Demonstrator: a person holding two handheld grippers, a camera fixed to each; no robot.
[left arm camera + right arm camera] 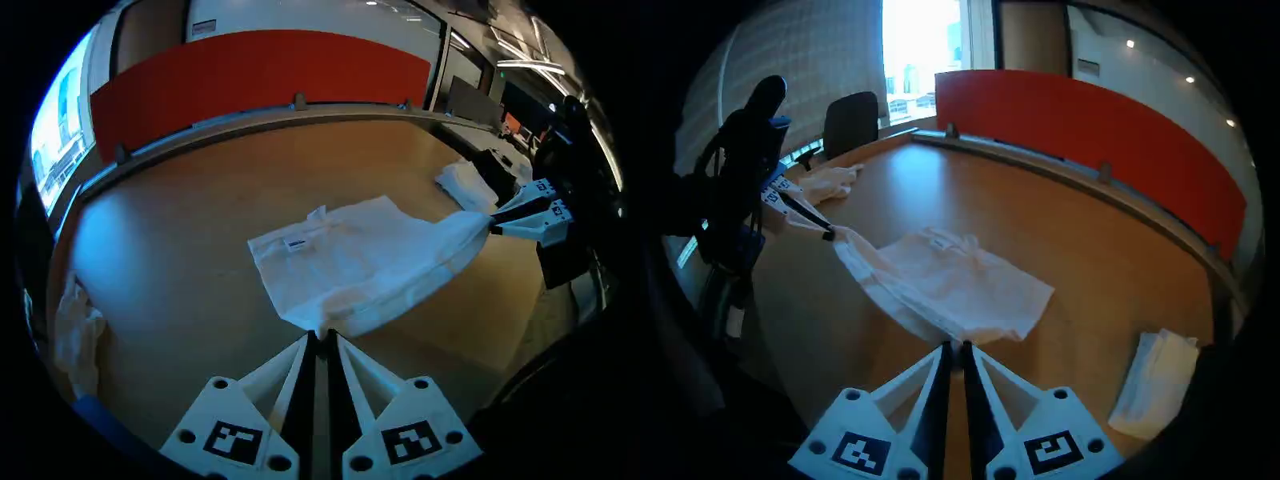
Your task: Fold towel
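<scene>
The left gripper [322, 336] and right gripper [954, 346] fingers each pinch a corner of the white cloth towel [360, 260], which lies ahead on the brown wooden table [184, 240].

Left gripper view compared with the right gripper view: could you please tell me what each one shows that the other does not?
Left gripper view: the right gripper, farther off, pinching a corner of the towel, and a blue-marked tag on the towel. Right gripper view: the left gripper, farther off, pinching the other corner, and an office chair. Both: the white towel spread on the wooden table, the red partition, a crumpled cloth and a folded stack.
</scene>
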